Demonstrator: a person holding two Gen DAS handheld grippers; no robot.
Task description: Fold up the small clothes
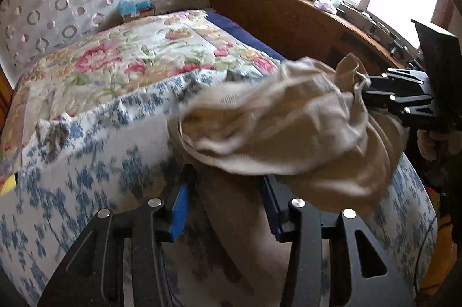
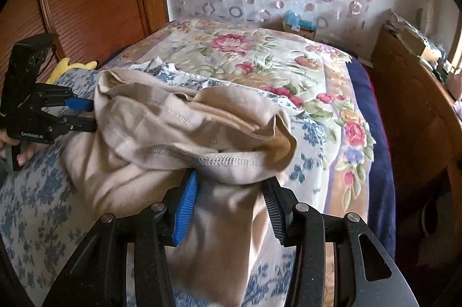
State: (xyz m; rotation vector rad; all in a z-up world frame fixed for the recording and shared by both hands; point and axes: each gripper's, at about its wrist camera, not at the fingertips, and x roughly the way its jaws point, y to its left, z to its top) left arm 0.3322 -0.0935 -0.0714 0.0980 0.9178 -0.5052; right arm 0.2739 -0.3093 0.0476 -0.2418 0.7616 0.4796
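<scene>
A beige garment (image 2: 173,134) lay bunched and draped over the near part of the bed (image 2: 34,209), on a white cover printed with blue flowers (image 1: 86,177), with a floral quilt (image 1: 130,59) spread behind it toward twelve o'clock. In the left wrist view, the left tool (image 1: 225,206) sat at six o'clock with its jaws parted about halfway; a fold of the beige cloth hung down between its blue pads (image 1: 179,209), which stood clear of the fabric on either side rather than pinching it. The right tool (image 1: 375,93) reached in from three o'clock, its tips buried in a gathered knot of the garment, so its grip there could not be told. In the right wrist view, the right tool (image 2: 231,206) likewise stood half open at six o'clock, the stitched hem of the garment slumped between its pads without being squeezed. The left tool (image 2: 86,116) entered from nine o'clock, a hand (image 2: 17,151) below it. A wooden headboard (image 1: 288,27) ran along the two o'clock side of the left wrist view.
</scene>
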